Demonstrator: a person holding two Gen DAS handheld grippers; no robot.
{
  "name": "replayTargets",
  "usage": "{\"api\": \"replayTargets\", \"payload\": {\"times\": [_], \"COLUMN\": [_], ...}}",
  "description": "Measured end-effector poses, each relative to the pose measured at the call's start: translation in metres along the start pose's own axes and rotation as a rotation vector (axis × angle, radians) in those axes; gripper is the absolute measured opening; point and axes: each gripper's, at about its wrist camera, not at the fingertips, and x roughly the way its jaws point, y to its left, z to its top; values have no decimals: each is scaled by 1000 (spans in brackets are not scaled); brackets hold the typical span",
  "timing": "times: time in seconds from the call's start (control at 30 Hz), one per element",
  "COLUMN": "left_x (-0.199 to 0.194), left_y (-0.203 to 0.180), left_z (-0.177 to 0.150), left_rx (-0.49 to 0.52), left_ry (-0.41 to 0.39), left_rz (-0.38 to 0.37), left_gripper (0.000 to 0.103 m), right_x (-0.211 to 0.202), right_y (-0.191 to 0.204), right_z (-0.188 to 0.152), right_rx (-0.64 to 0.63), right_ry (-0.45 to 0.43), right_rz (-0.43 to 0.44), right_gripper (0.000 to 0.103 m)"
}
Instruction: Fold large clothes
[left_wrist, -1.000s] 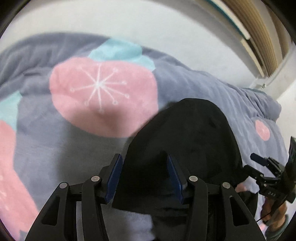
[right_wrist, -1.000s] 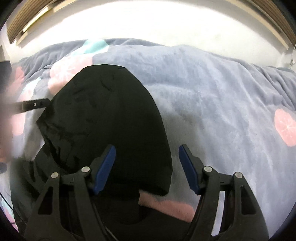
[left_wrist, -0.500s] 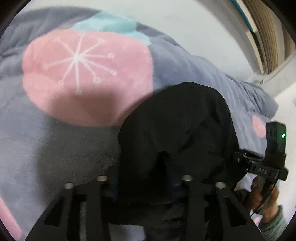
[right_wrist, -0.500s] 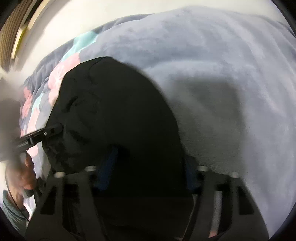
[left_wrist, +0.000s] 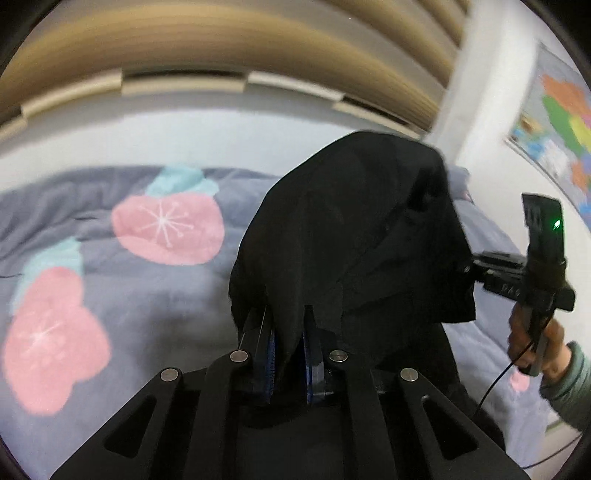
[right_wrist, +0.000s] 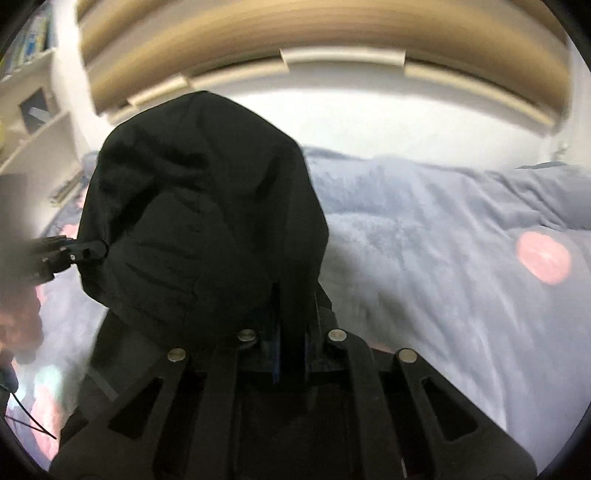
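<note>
Fabric of the black hooded jacket (left_wrist: 354, 236) hung pinched in my left claw (left_wrist: 289, 347) and right claw (right_wrist: 291, 354), above the grey flowered blanket (right_wrist: 443, 236).

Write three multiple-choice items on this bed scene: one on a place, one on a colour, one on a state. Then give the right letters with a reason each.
1. Where does the black garment sit?
A. flat on the blanket
B. lifted above the blanket, pinched by both tools
C. on the shelves

2. What colour are the large round patches on the grey blanket?
A. pink
B. yellow
C. black

3. How does the left tool stand?
A. wide open, nothing between its fingers
B. shut on a fold of the garment
C. out of view

Answers:
1 B: the fabric hangs raised in front of the wall and headboard, with the left tool and the right tool each clamped on a fold.
2 A: the pink patches with white starbursts show in the left wrist view.
3 B: black cloth runs down between its blue pads, which are drawn close together.
</note>
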Motion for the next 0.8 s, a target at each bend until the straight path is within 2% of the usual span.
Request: {"api": "replayTargets", "payload": {"times": [0.13, 0.23, 0.3, 0.33, 0.4, 0.47, 0.57, 0.67, 0.8], "left_x": [-66, -90, -84, -74, -61, -69, -95, -111, -98], "left_y": [-41, -70, -72, -64, -41, -28, -23, -25, -39], "left_z": [-48, -100, -148, -172, -212, -228, -206, -158, -93], "left_rx": [53, 91, 66, 18, -104, -167, -172, -174, -139], "left_ry": [-6, 46, 137, 205, 325, 356, 285, 178, 92], "left_rz": [39, 134, 220, 251, 255, 262, 266, 225, 142], "left_gripper": [12, 15, 16, 15, 12, 12, 12, 13, 15], "right_x": [-81, -113, -113, -106, -96, -94, -105, -118, -104], "right_y": [33, 49, 54, 52, 39, 30, 27, 30, 57], "right_z": [-56, -104, -139, -158, -185, -200, -193, -177, -129], "right_rx": [-25, 3, -5, 1, 68, 118, 136, 130, 97], "right_ry": [-74, -54, -1, 62, 181, 271, 294, 251, 205], "right_rz": [-48, -89, -197, -242, -232, -209, -164, -128, -63], "right_gripper": [5, 8, 20, 20, 19, 20, 22, 22, 25]}}
